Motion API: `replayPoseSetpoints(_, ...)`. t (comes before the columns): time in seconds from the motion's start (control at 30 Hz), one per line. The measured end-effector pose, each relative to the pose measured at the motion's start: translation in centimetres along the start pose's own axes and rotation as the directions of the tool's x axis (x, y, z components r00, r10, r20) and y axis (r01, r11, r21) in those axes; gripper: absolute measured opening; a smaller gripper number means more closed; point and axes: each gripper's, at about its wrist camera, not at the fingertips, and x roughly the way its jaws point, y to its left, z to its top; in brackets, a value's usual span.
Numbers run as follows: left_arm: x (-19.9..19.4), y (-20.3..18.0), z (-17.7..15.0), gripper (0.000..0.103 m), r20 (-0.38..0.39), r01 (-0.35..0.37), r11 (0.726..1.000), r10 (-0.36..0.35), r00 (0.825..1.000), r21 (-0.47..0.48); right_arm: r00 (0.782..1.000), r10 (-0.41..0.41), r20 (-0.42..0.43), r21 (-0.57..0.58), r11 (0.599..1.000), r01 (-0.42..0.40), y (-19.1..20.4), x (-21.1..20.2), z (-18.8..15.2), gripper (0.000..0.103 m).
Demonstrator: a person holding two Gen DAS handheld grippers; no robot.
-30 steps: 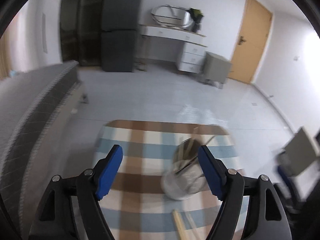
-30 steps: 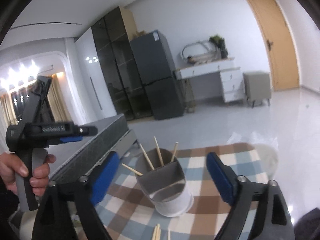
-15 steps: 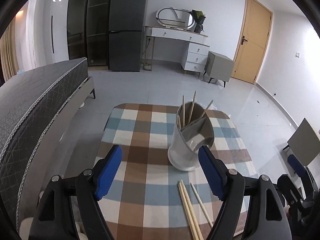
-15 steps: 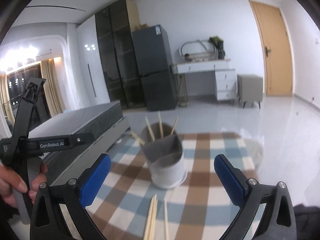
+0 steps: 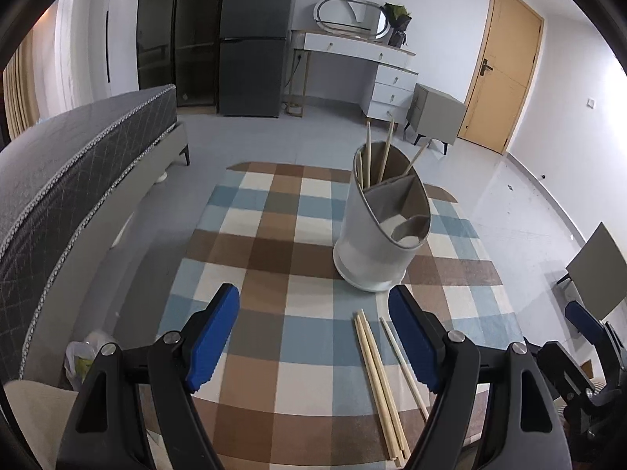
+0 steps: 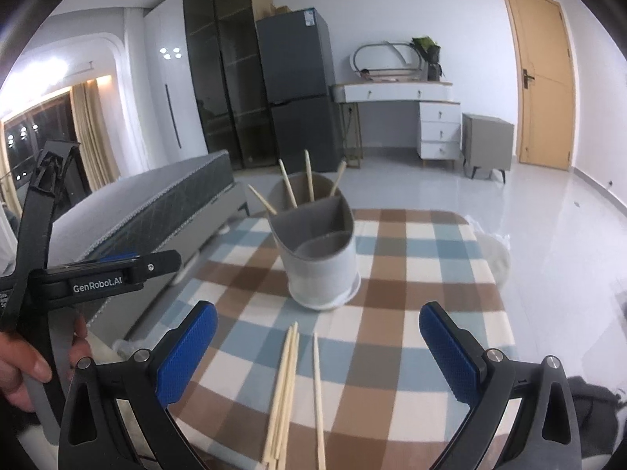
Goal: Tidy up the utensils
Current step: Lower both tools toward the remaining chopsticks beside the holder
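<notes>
Chopsticks [image 6: 288,385] lie loose on the checked tablecloth [image 5: 258,235], near side of the divided holder [image 5: 382,231], where four already stand upright. Left gripper [image 5: 313,337] and right gripper [image 6: 317,356] hover wide open, empty; several pieces seemingly remain unsorted.

Home, bedroom-cum-living space. Grey quilted bed [image 5: 78,164] at 9 o'clock. Dark fridge [image 5: 254,39] and glass-front cabinet [image 5: 176,31] at 12. White dressing table [image 5: 364,66] with oval mirror [image 5: 348,19], grey nightstand [image 5: 435,113], wooden door [image 5: 501,78] toward 2. Checked cloth on counter [image 5: 274,254], tiled floor [image 5: 529,203].
</notes>
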Motion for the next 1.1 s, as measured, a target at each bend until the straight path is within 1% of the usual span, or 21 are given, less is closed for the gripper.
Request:
replayPoseSetpoints(0.1,0.3,-0.6,-0.4,0.075,-0.008,-0.015,1.000,0.015,1.000,0.025,0.999,0.008,-0.034,0.019,1.000,-0.008,-0.3,0.5,-0.4,0.103)
replayPoseSetpoints(0.2,0.7,-0.9,-0.8,0.075,-0.009,-0.011,0.999,0.012,1.000,0.036,0.998,0.006,-0.056,0.017,1.000,-0.006,-0.2,0.9,-0.7,0.103)
replayPoseSetpoints(0.33,1.9,-0.2,-1.7,0.075,-0.027,-0.012,1.000,0.012,1.000,0.023,0.995,0.002,-0.103,0.000,1.000,-0.002,0.3,1.8,-1.2,0.103)
replayPoseSetpoints(0.4,2.6,0.3,-2.1,0.075,-0.042,-0.024,1.000,0.025,0.999,0.013,0.991,0.001,-0.133,-0.004,1.000,-0.001,0.4,2.6,-1.4,0.103)
replayPoseSetpoints(0.47,3.3,0.4,-2.3,0.075,-0.060,-0.031,1.000,0.031,0.998,0.007,0.988,0.002,-0.151,0.001,1.000,-0.002,0.4,3.1,-1.6,0.100)
replayPoseSetpoints(0.6,3.9,0.7,-2.5,0.075,-0.082,-0.040,0.999,0.040,0.996,0.009,0.983,-0.001,-0.182,0.021,1.000,0.005,0.3,4.2,-1.6,0.099)
replayPoseSetpoints(0.77,5.1,1.4,-2.2,0.075,-0.126,-0.022,0.999,0.017,0.992,-0.040,0.973,-0.009,-0.231,0.042,0.999,0.019,0.1,5.9,-1.6,0.093)
replayPoseSetpoints(0.83,5.5,1.7,-2.2,0.075,-0.140,-0.022,0.998,0.014,0.990,-0.052,0.969,-0.006,-0.249,0.046,0.999,0.018,-0.1,6.7,-1.6,0.093)
replayPoseSetpoints(0.87,5.6,1.9,-2.2,0.075,-0.149,-0.033,0.998,0.024,0.988,-0.057,0.965,0.008,-0.260,0.051,0.999,0.005,-0.3,7.2,-1.5,0.090)
replayPoseSetpoints(0.93,5.9,2.2,-2.1,0.075,-0.157,-0.050,0.997,0.040,0.987,-0.057,0.952,0.041,-0.303,0.051,0.998,-0.027,-0.6,8.6,-1.2,0.085)
replayPoseSetpoints(1.03,6.4,2.8,-2.0,0.075,-0.174,-0.052,0.995,0.037,0.984,-0.082,0.939,0.047,-0.341,0.031,0.999,-0.038,-0.9,10.6,-0.8,0.084)
replayPoseSetpoints(1.1,6.8,3.1,-2.0,0.075,-0.193,-0.061,0.994,0.043,0.980,-0.090,0.926,0.058,-0.374,0.016,0.998,-0.056,-0.9,12.3,-0.4,0.083)
